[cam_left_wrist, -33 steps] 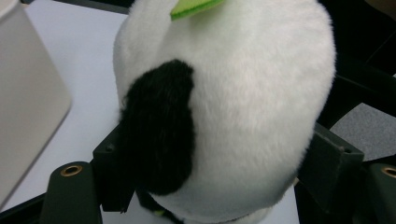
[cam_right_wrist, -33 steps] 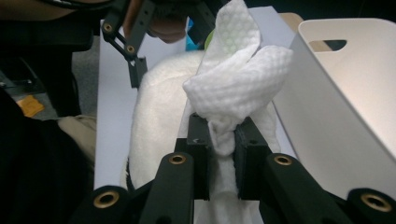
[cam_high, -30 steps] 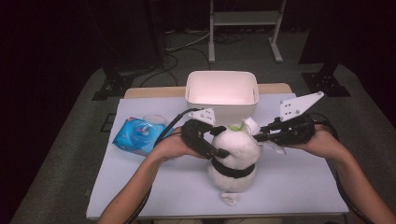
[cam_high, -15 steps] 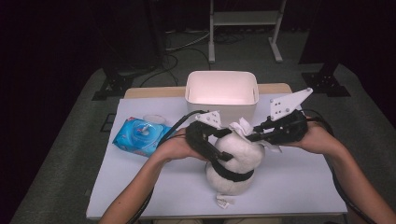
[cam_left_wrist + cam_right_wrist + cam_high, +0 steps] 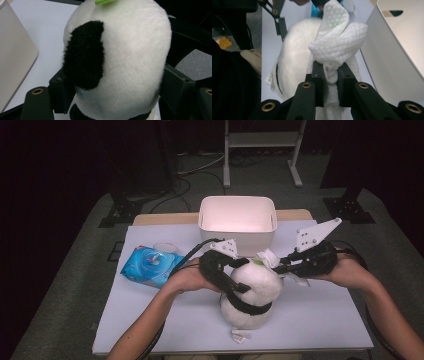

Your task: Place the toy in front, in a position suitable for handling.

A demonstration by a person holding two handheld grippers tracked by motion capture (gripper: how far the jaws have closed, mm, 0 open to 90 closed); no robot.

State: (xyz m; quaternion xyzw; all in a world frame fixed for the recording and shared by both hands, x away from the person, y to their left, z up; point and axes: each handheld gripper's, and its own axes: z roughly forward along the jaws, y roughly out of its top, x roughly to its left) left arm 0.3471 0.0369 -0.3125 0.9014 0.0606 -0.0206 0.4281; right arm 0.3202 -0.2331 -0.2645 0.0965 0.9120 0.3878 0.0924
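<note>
Here the left hand-held gripper [image 5: 235, 272] is spread wide, its jaws clasping the plush panda [image 5: 251, 292] standing on the counter [image 5: 320, 320]. The right hand-held gripper [image 5: 329, 75] pinches a white wipe [image 5: 337, 42] against the panda's head.

Two black grippers are seen: the left gripper [image 5: 235, 285] and right gripper [image 5: 280, 268], each topped by a pale three-cornered plate, brass-ringed screw holes, black cables trailing.

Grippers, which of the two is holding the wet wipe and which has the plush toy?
The right gripper pinches the crumpled white wipe between its jaws. The left gripper instead clamps the black-and-white plush toy, a jaw on each side.
</note>
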